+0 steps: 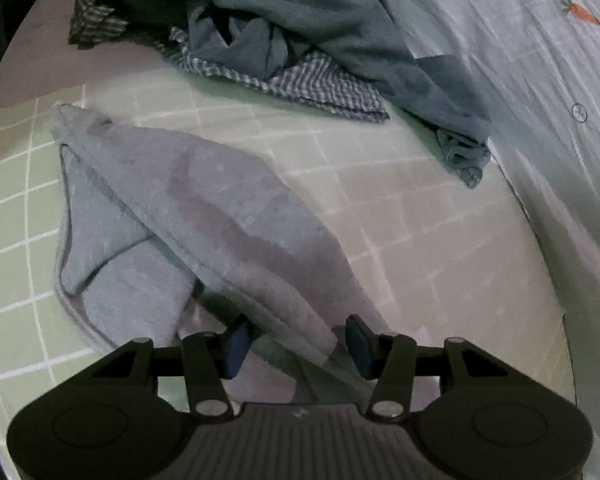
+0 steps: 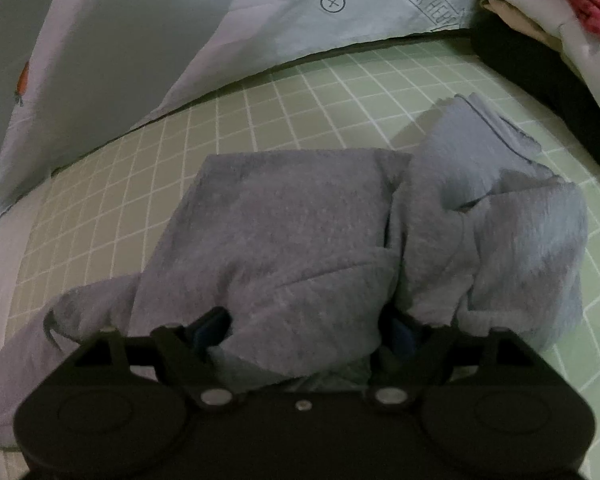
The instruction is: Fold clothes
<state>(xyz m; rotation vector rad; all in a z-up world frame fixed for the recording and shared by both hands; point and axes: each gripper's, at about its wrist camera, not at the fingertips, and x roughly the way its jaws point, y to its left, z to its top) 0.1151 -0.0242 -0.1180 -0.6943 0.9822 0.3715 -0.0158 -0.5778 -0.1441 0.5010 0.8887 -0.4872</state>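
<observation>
A bed with a green checked sheet (image 1: 400, 200) is seen, a heap of dark clothes (image 1: 300, 20) at its far edge. A grey fleece garment (image 1: 204, 208), soft, light and limp, is bunched mid-sheet, its long axis diagonal, and is best taken at a hemmed edge. The left hand-held gripper (image 1: 296, 346) is spread at its near end; the right hand-held gripper (image 2: 304, 332) is spread around a fold.

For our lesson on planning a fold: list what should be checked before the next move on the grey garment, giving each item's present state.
1. Left tool open, fabric between its fingers: ok.
2. Right tool grip on the grey garment: cannot tell, fabric hides the fingers.
3. Garment flat: not ok, bunched and creased.
4. Bare green grid sheet around it: ok.
5. Pile of other clothes apart from the garment: ok.
</observation>
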